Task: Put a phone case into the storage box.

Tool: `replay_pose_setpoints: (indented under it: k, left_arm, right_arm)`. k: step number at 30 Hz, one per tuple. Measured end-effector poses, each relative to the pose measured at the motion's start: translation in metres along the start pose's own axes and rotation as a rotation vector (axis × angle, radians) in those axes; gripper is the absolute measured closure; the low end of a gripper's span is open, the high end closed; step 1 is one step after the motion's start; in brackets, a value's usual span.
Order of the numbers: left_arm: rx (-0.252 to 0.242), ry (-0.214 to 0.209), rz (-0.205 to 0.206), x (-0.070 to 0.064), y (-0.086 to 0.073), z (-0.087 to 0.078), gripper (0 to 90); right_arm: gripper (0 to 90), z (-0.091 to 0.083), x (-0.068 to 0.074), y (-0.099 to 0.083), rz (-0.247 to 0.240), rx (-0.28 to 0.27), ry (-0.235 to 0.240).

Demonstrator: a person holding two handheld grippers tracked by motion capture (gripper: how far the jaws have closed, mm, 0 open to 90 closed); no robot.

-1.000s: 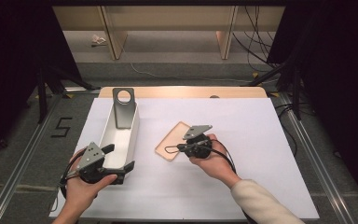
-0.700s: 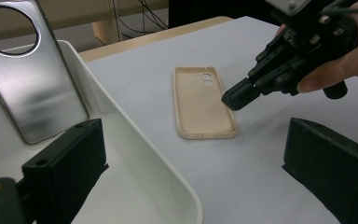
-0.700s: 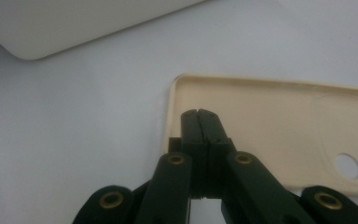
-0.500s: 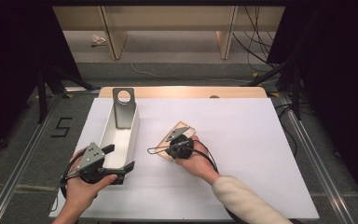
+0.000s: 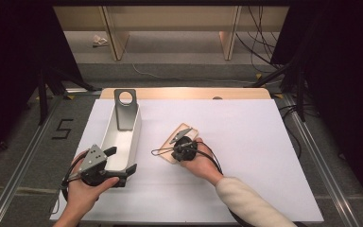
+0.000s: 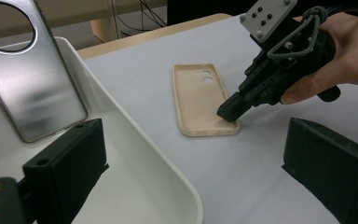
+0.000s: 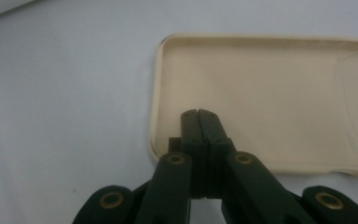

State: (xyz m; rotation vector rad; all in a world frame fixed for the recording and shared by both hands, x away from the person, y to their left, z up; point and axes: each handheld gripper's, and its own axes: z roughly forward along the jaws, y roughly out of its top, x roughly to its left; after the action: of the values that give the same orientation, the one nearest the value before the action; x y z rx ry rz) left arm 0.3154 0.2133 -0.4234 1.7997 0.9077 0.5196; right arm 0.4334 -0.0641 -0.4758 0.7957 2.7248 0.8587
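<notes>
A white sheet (image 5: 246, 142) covers the surface (image 5: 184, 93), whose wooden far edge shows bare. On the grey floor left of it sits a black figure 5 (image 5: 62, 128). Beyond stand pale wooden shelf uprights (image 5: 113, 28), with dark cables (image 5: 260, 42) trailing down at the right.

A beige phone case (image 6: 200, 98) is laid flat on the white surface (image 5: 264, 142), hollow side up. Camera cut-outs are seen at one end. Its opposite end is touched by the right gripper (image 6: 228, 113), closed.
</notes>
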Motion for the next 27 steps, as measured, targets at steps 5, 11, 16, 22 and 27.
replay_pose_setpoints:
  k: [5,11,16,22,27]
  left_arm:
    - [0.001,-0.001,0.002,-0.001,0.0,0.0,5.2]
    - [0.001,-0.003,0.004,-0.001,0.0,0.0,5.3]
    - [0.004,-0.003,0.002,-0.001,0.0,0.0,5.4]
    - [0.005,-0.003,0.002,-0.002,0.0,0.0,5.4]
    - [0.006,-0.006,0.005,-0.002,0.0,0.001,5.4]
  right_arm:
    - [90.0,-0.004,-0.001,0.0,-0.006,0.042,-0.006]
    - [90.0,-0.011,-0.005,-0.005,-0.005,0.081,-0.017]
    - [90.0,-0.019,-0.012,-0.013,0.001,0.104,-0.03]
    - [90.0,-0.027,-0.022,-0.022,0.002,0.118,-0.041]
    - [90.0,-0.033,-0.028,-0.029,0.003,0.129,-0.055]
